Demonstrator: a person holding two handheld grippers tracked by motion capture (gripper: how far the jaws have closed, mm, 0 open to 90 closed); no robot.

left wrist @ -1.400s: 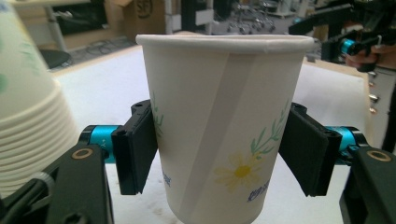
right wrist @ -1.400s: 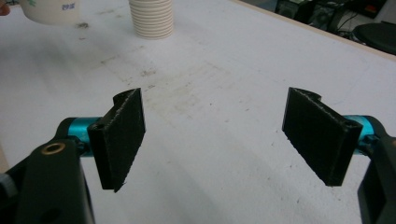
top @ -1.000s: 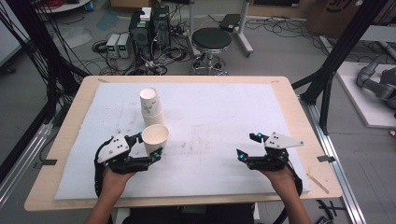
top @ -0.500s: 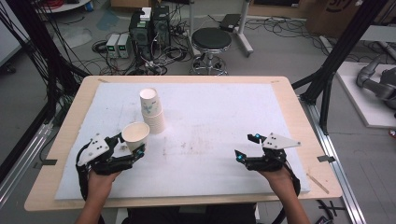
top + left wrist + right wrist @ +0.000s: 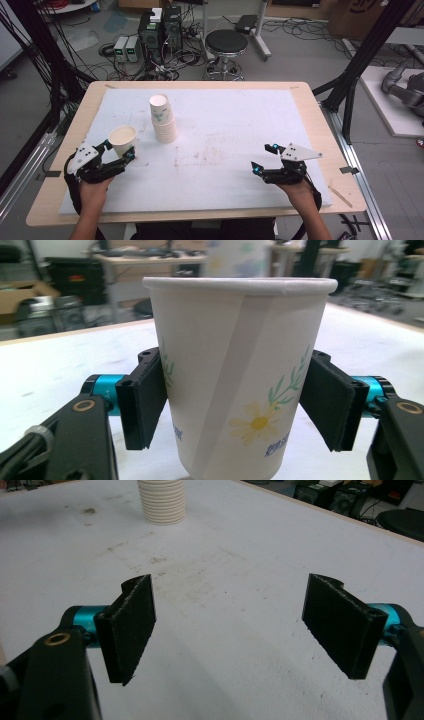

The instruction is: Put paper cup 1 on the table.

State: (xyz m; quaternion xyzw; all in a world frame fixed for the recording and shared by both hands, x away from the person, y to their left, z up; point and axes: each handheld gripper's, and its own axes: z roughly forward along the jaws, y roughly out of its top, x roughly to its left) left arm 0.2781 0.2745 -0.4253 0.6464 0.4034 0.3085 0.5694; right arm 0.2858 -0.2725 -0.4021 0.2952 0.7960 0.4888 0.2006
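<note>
A white paper cup (image 5: 122,136) with a daisy print (image 5: 240,380) stands upright between the jaws of my left gripper (image 5: 119,150) (image 5: 232,405), near the left side of the white sheet. Both black pads (image 5: 145,405) still touch the cup's sides, though the jaws have just been opening a little. A stack of nested paper cups (image 5: 162,120) (image 5: 161,500) stands to the right of and behind the held cup. My right gripper (image 5: 264,158) (image 5: 227,630) rests low over the sheet at the front right, open, with nothing between its pads.
A white foam sheet (image 5: 225,125) covers most of the wooden table (image 5: 70,145). Faint brown stains (image 5: 165,575) mark its middle. Behind the table stand a stool (image 5: 226,42), computer cases and cables on the floor.
My left gripper has carried the cup leftward, away from the stack, and a little lower. The right gripper has not moved.
</note>
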